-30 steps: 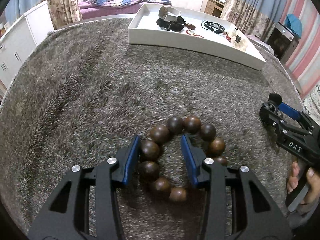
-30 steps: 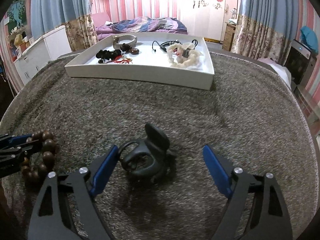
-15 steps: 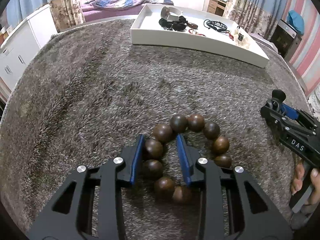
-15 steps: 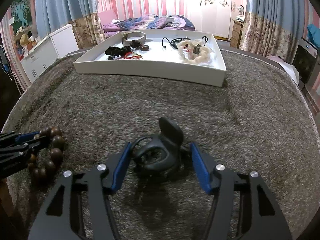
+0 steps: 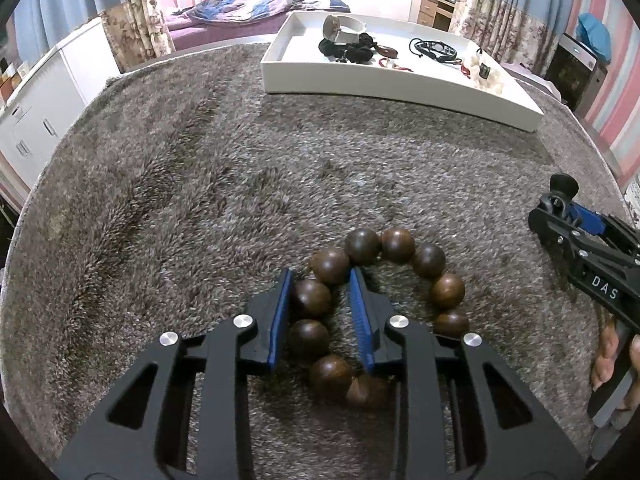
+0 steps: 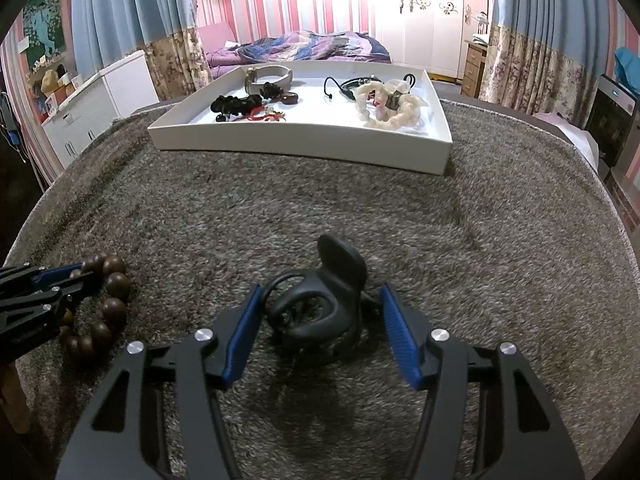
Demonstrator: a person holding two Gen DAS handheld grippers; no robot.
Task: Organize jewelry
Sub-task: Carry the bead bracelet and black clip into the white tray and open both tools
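Observation:
A brown wooden bead bracelet lies on the grey shag carpet. My left gripper is shut on the bracelet's left side, with two beads between its blue pads. The bracelet also shows in the right wrist view, with the left gripper on it. My right gripper straddles a black curved band-like piece on the carpet; its jaws stand close beside the piece, a small gap on each side. The right gripper also shows in the left wrist view.
A white tray stands further back on the carpet and holds a grey watch, black beads, a black cord and a white chunky bracelet. White cabinets stand left. A bed lies beyond.
My left gripper has closed onto the bead bracelet's left side. My right gripper has moved forward around the black piece and narrowed its jaws.

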